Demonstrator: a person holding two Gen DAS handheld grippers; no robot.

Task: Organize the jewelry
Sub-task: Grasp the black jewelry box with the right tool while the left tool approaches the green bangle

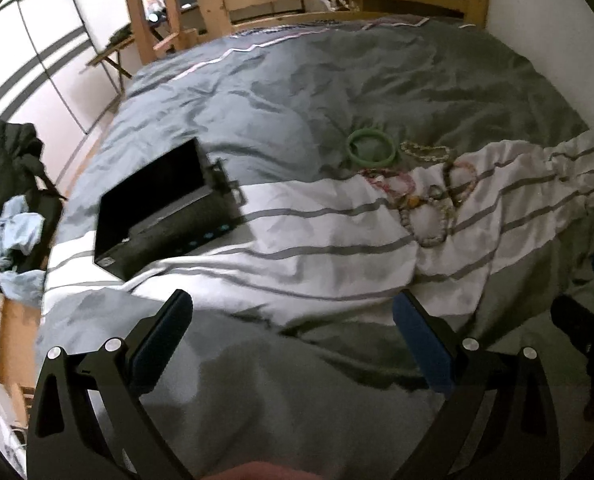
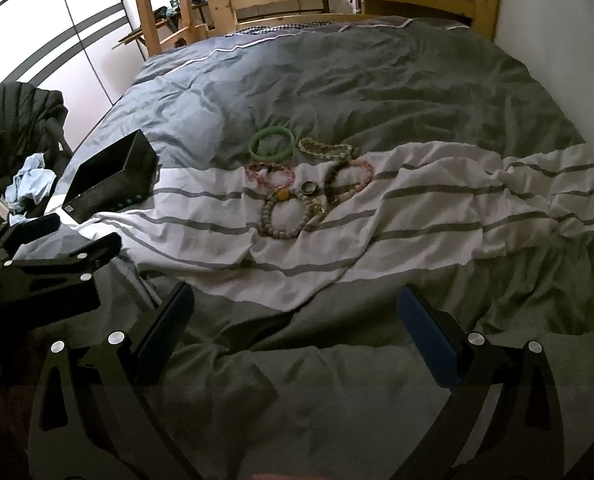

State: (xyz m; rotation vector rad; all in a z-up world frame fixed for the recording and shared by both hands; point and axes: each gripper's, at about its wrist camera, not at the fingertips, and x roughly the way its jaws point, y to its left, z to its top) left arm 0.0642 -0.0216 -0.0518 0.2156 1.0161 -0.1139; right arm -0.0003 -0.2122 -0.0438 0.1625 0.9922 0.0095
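Left hand-held gripper (image 1: 293, 332): spread wide, holding nothing, hovering over the bed (image 1: 297, 92). Right hand-held gripper (image 2: 297, 328): likewise wide and bare. Ahead on the white striped band, a loose cluster: green bangle (image 2: 273, 143), pink bead bracelet (image 2: 271, 174), grey bead bracelet (image 2: 287, 216), touching or overlapping. Well left, an open black box (image 2: 111, 176). Probably best to start with the bangle at the cluster's edge: descend straight, pinch one rim, lift clear without snagging neighbouring beads or bedding folds.
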